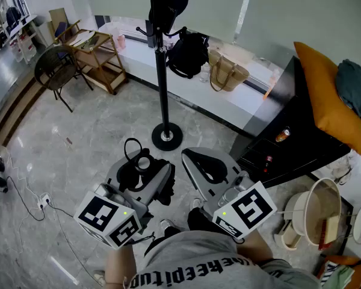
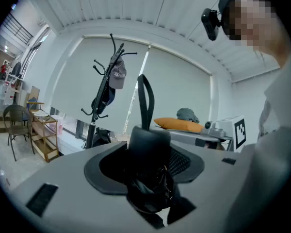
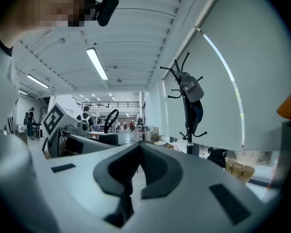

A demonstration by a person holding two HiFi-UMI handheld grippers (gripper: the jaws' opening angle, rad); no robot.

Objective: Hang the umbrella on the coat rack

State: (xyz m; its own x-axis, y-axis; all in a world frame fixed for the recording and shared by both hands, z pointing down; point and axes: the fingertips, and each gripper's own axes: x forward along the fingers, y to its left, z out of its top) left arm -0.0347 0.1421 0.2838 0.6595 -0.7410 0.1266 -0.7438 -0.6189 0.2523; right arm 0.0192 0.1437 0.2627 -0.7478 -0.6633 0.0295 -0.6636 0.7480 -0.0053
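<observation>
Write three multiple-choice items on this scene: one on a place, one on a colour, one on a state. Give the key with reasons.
1. The grey cap hangs on:
A the chair
B the coat rack
C the wooden cart

2. The big cushion is:
A blue
B white
C orange

3. The left gripper is:
A shut on the black umbrella
B open and empty
C shut with nothing in it

Answers:
1 B: the cap sits on an upper hook of the rack.
2 C: it shows orange at the right of the head view.
3 A: the umbrella fills the jaws, with its strap sticking up.
</observation>
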